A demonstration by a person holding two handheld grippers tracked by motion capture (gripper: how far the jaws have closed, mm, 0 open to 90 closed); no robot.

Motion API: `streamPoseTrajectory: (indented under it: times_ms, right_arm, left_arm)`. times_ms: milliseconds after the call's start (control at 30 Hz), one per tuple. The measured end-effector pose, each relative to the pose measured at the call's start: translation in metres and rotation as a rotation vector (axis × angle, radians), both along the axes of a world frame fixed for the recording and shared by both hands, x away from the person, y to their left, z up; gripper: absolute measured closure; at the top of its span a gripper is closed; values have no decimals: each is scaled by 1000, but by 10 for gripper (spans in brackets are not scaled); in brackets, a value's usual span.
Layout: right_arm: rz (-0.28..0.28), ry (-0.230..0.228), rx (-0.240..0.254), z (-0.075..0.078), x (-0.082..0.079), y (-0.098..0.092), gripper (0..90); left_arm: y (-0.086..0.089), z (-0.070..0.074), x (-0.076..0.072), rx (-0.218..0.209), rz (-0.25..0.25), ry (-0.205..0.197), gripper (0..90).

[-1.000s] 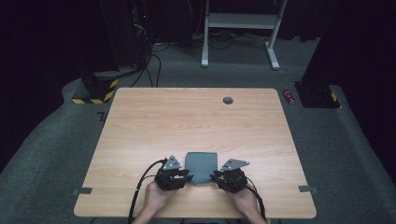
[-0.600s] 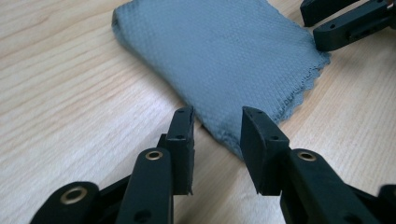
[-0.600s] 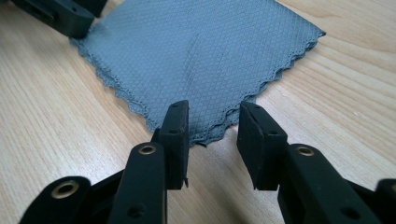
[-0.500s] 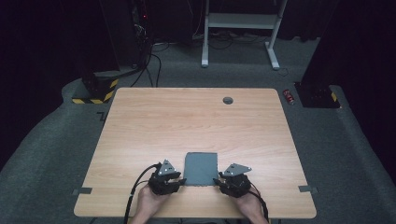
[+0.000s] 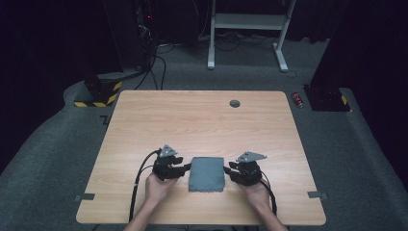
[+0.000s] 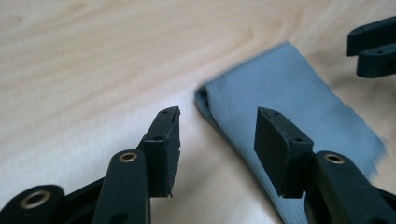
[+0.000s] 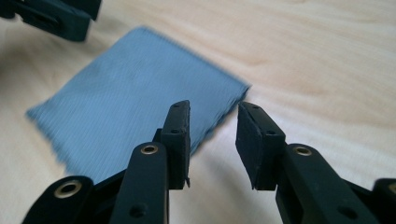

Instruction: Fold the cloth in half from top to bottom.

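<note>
The folded grey cloth (image 5: pixel 207 173) lies flat between left gripper (image 5: pixel 182 170) and right gripper (image 5: pixel 229 170) (both parted, empty).

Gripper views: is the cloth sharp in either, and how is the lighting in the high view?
Left gripper view: grey cloth edges smeared by motion blur, jaws crisp. Right gripper view: cloth edges soft too. High view: table evenly lit, surroundings dark.

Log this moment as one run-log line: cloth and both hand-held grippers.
cloth: folded, flat on table | left hand-held gripper: just opening, empty, beside cloth | right hand-held gripper: open, empty, beside cloth
</note>
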State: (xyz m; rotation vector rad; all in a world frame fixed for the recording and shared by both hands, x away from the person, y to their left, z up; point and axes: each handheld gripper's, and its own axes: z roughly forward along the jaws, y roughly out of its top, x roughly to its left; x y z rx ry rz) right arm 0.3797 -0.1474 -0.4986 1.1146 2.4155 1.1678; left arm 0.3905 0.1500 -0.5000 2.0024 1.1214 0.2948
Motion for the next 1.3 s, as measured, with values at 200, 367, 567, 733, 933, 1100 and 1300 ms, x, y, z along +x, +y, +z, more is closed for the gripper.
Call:
streamPoseTrajectory:
  times_ms: [200,367,567,733,933,1100,1300]
  right_arm:
    - [-50,24,7,-4,25,6,649]
    - [-61,39,-4,-9,37,14,649]
    - [-58,60,-48,-17,48,23,660]
    - [-9,43,-88,-17,50,28,826]
    - [22,35,-120,-14,53,31,887]
    - [28,11,-126,-7,55,32,888]
    - [22,3,-135,-2,63,37,887]
  left_arm:
    - [-18,-7,23,58,25,21,507]
    - [-29,-11,28,132,27,15,533]
    - [-33,-12,29,173,11,5,562]
    - [-29,-13,29,119,-27,35,668]
    - [-28,-12,30,93,-71,45,850]
    - [-24,-11,32,67,-64,47,874]
    - [-18,-10,37,35,-36,43,875]
